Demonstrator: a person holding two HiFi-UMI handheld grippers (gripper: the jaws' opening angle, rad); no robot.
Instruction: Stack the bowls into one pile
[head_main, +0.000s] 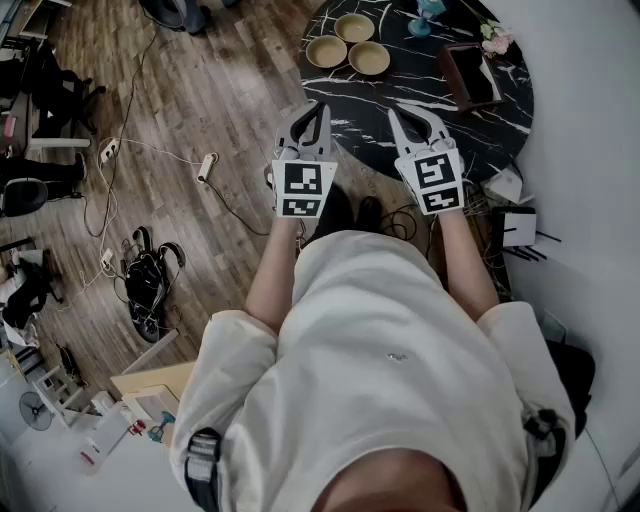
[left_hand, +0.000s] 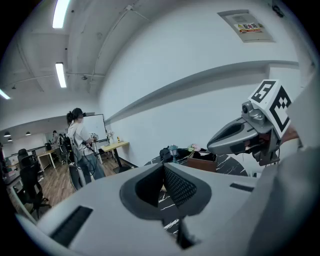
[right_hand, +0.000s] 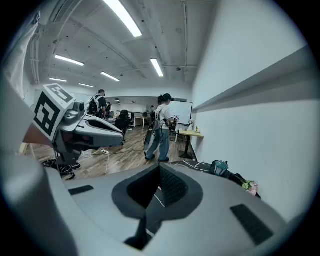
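Observation:
Three tan bowls stand apart, side by side, at the far left of the round black marble table (head_main: 420, 125): one on the left (head_main: 326, 50), one behind (head_main: 354, 27), one on the right (head_main: 369, 58). My left gripper (head_main: 316, 106) hovers short of the table's near edge, its jaws shut and empty. My right gripper (head_main: 402, 113) is held over the table's near rim, also shut and empty. Both are well short of the bowls. In the left gripper view its jaws (left_hand: 164, 169) meet and the right gripper (left_hand: 240, 135) shows at right. The bowls are hidden in both gripper views.
A brown wooden box (head_main: 470, 75), a small blue lamp (head_main: 428, 18) and pink flowers (head_main: 495, 38) sit on the table's far right. Cables and a power strip (head_main: 207, 166) lie on the wood floor at left. A person (right_hand: 162, 127) stands farther off, near a small side table.

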